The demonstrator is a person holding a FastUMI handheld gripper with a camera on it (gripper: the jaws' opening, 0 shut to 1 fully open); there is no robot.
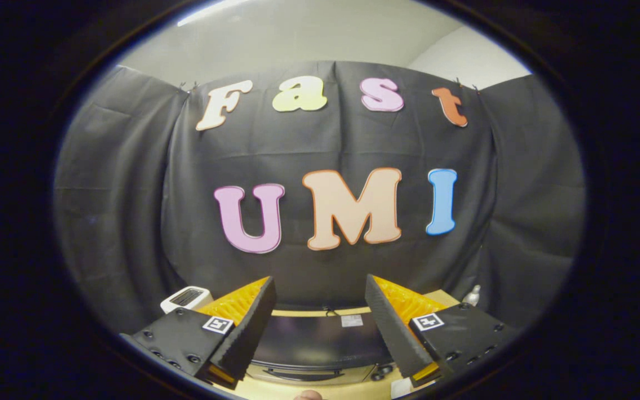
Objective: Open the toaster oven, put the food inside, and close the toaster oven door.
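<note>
Two-finger tongs (320,289) spread wide, holding nothing — dark flat-topped toaster oven (320,339) between and below fingers, pale wooden bench (353,392) beneath, small white appliance (186,298) at bench's left edge, black cloth wall (131,194) behind.

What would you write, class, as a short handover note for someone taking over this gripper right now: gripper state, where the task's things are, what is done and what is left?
Gripper: fingers spread wide, holding nothing, raised above the table.
Toaster oven: on the wooden table, below and between the fingers, seen from above; the door handle faces the gripper and the door looks closed.
Food: possibly the small rounded thing on the near side of the oven, too cut off to tell.
Nearby: a white appliance beyond the left finger, a small white bottle beyond the right.
Done: nothing visible yet.
Left: open the door, load the food, close.
</note>
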